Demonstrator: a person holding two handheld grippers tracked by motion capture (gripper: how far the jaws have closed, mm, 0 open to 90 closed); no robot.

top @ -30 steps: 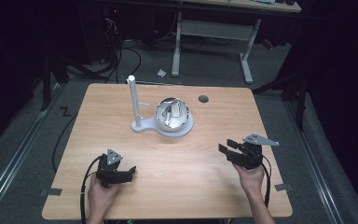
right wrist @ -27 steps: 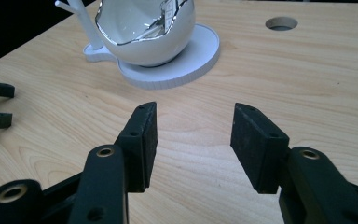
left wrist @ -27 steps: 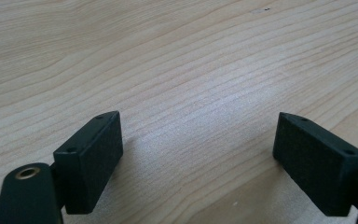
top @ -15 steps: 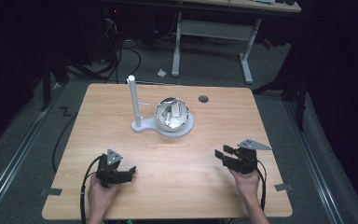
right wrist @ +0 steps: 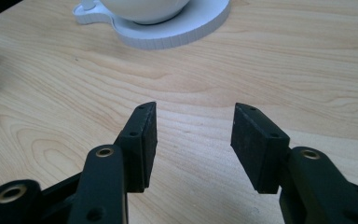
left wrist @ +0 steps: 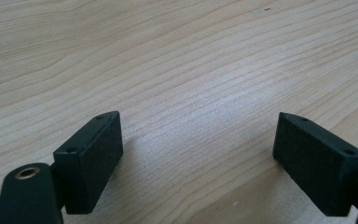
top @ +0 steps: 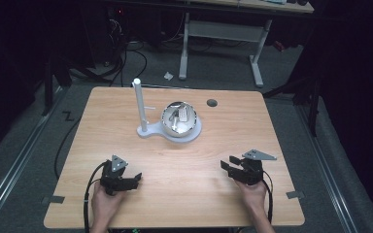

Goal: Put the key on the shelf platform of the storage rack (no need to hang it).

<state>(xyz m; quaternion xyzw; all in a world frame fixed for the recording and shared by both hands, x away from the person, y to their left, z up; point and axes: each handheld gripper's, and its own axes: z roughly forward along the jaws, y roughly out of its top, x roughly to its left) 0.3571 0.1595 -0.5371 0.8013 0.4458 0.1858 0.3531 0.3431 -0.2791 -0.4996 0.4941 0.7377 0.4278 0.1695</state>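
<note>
The bowl (top: pixel 179 120) sits on the round base of a white stand (top: pixel 172 132), slightly behind the table's centre. One upright white post (top: pixel 139 103) rises from the left lobe of that base, just beside the bowl. The bowl holds pale items; their count cannot be read from the high view, possibly two or three. In the right gripper view the bowl's underside (right wrist: pixel 142 8) and the base (right wrist: pixel 168 28) lie at the top, well apart from the jaws.

The right gripper (top: pixel 229 165) rests low near the front right of the table (top: pixel 272 126), jaws moderately apart with bare wood between them (right wrist: pixel 193 135). The left gripper (top: pixel 137 178) lies near the front left, jaws wide apart over bare wood (left wrist: pixel 198 149). Neither holds anything.

Open room: a broad bare strip of tabletop separates both grippers from the stand. One dark round hole (top: pixel 211 103) lies toward the back edge, right of the bowl. The front edge is close behind both hands.

Compared with the earlier frames, the right gripper has come lower and nearer the front edge; the left gripper is unchanged.

Count: two grippers, one bowl, one stand, one post, one hole.
</note>
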